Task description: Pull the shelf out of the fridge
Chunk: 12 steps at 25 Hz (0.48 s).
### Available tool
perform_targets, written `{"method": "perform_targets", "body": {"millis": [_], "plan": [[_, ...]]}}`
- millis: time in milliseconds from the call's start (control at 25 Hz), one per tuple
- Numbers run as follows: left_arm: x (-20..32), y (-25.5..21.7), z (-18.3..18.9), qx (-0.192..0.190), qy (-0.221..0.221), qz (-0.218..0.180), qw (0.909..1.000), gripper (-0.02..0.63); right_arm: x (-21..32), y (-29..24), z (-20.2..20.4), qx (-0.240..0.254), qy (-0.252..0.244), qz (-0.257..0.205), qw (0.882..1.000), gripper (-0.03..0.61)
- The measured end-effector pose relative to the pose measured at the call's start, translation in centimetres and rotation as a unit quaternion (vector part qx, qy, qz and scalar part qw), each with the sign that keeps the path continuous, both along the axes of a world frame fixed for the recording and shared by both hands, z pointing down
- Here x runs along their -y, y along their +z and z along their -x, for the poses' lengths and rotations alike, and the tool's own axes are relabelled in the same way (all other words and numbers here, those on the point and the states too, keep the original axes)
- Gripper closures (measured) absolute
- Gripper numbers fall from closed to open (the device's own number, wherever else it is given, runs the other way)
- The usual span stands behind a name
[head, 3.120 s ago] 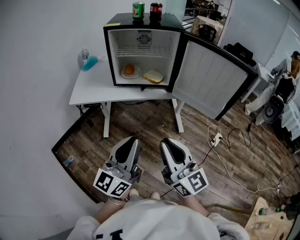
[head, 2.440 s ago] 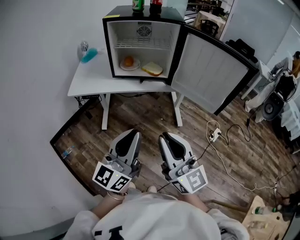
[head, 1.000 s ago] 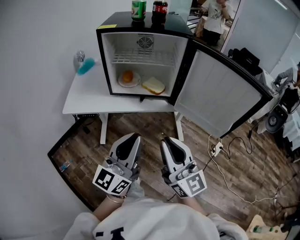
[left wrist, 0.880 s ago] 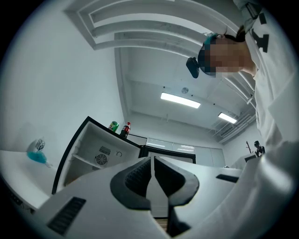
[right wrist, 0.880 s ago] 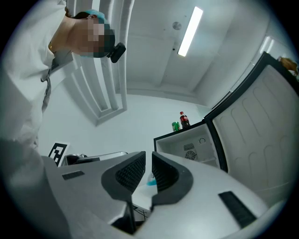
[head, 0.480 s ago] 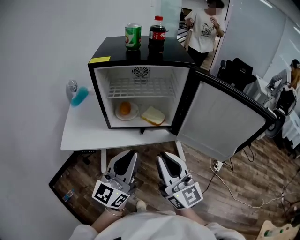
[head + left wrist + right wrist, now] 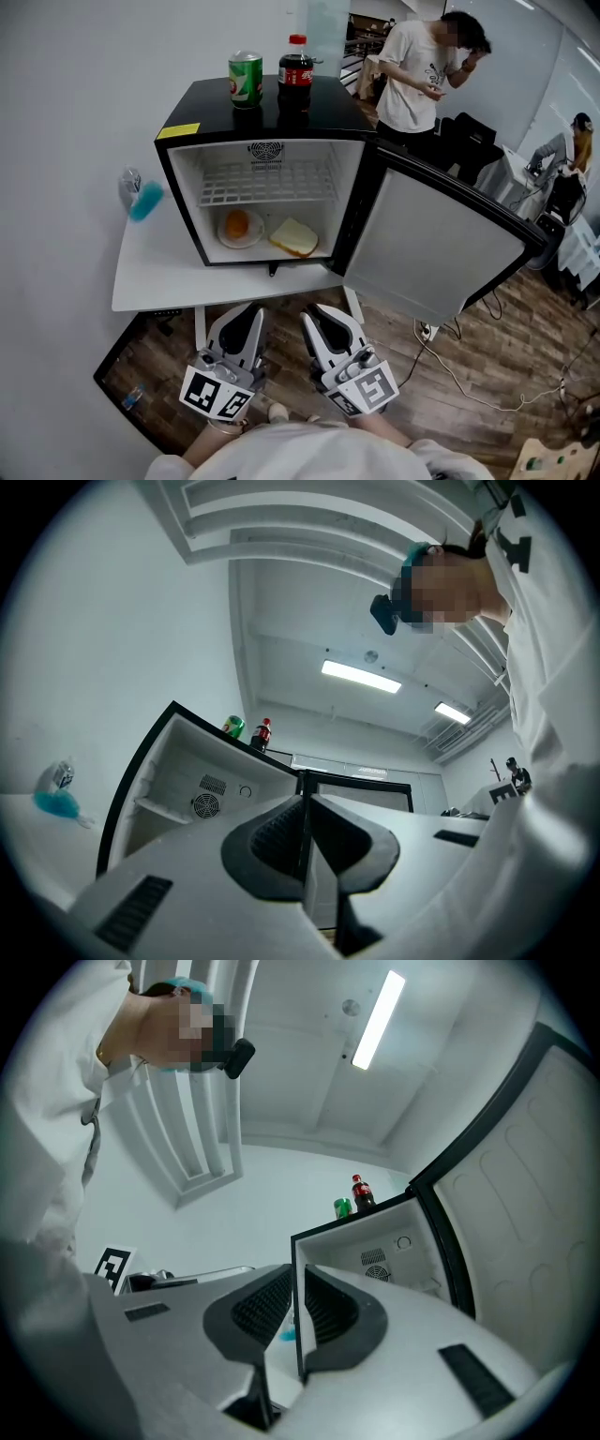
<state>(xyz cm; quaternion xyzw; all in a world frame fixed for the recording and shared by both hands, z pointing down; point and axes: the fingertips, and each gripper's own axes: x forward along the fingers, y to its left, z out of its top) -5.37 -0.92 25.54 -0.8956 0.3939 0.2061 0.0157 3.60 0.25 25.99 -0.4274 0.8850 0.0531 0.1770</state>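
Head view: shelf (image 7: 267, 183) sits untouched in the open fridge (image 7: 206, 108), upper centre; left gripper (image 7: 246, 319) and right gripper (image 7: 317, 317), jaws together and empty, hang at the bottom.

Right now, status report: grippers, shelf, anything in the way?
Both shut and empty, left gripper and right gripper short of the fridge. The door open, wire shelf seated inside, untouched. Below it plate and bread; nothing in front.
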Motion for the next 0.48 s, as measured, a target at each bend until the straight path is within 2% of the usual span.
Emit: {"method": "perform_targets", "body": {"millis": [480], "plan": [[2.1, 1.0, 2.1, 0.003, -0.006, 0.009, 0.9999, 0.588, 2.1, 1.3, 1.2, 0.016, 0.007, 0.021, 1.0, 0.518]]}}
